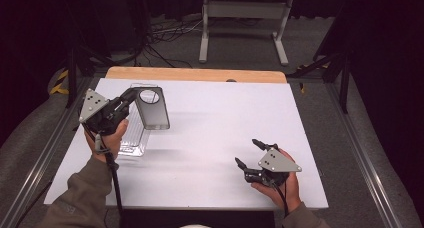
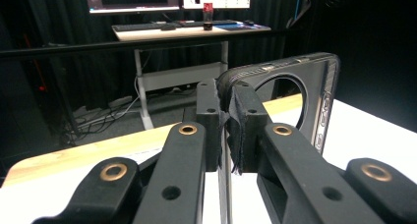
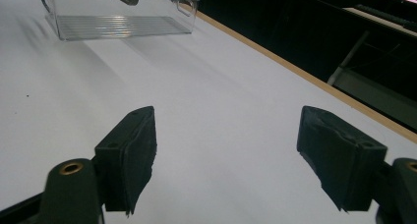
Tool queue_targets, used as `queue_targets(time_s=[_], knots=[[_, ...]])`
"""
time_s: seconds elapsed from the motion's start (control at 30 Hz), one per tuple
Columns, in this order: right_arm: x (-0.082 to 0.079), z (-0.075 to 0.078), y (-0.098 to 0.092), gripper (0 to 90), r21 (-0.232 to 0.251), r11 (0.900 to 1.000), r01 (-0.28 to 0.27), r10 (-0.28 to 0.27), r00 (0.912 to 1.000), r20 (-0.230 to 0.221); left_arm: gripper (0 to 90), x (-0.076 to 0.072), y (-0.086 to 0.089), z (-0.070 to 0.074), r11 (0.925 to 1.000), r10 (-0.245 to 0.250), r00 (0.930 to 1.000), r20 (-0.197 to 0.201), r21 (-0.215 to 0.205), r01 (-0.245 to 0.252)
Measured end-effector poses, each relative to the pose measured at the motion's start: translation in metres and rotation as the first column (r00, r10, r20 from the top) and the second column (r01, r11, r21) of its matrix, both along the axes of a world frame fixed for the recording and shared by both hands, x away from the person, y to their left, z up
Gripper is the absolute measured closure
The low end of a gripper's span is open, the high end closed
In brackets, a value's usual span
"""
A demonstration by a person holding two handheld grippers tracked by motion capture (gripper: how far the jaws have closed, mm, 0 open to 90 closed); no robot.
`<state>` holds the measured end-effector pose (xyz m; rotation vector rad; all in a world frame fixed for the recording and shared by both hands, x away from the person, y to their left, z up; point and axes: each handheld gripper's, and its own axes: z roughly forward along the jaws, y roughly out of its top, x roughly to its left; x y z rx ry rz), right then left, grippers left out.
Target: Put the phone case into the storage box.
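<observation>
Clearly your left gripper (image 1: 131,95) is clenched on a phone case (image 1: 152,108), pinching its thin wall at one top corner, next to the round camera hole. You hold the case in the air over the clear plastic tray (image 1: 131,144), which lies near the left edge of the table (image 1: 215,123). In the left gripper view the pads (image 2: 246,130) press the rim of the case (image 2: 295,94) from both sides.

I judge that the case is very light and rather flexible, so it can bend or swing when you hold only one corner. Its smooth surface may slip between the pads; a grip on the thicker rim, not on the flat back, seems safer.

Your right gripper (image 1: 250,153) rests near the front right corner of the table, jaws wide apart and holding nothing. In its own view the pads (image 3: 129,153) stand apart over the bare table.
</observation>
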<state>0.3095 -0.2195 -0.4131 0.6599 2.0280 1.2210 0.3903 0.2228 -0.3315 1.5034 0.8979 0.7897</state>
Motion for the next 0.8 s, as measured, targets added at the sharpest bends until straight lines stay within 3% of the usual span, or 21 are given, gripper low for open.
queue_targets(time_s=[0.47, 0.63, 0.8], knots=[[0.003, -0.004, 0.004, 24.7, -0.009, 1.000, -0.017, 0.017, 0.9997, -0.018, 83.9, 0.022, 0.023, 0.007, 0.9988, 0.046, 0.9989, 0.009, 0.013, -0.046], [0.005, -0.007, 0.005, 24.6, -0.012, 0.999, -0.039, 0.039, 0.9988, -0.031, 83.9, 0.038, 0.036, 0.011, 0.9976, 0.069, 0.9976, -0.003, 0.012, -0.069], [0.006, -0.009, 0.007, 24.8, -0.018, 0.999, -0.047, 0.047, 0.9978, -0.046, 83.9, 0.058, 0.042, 0.011, 0.9949, 0.094, 0.9954, -0.018, 0.039, -0.093]])
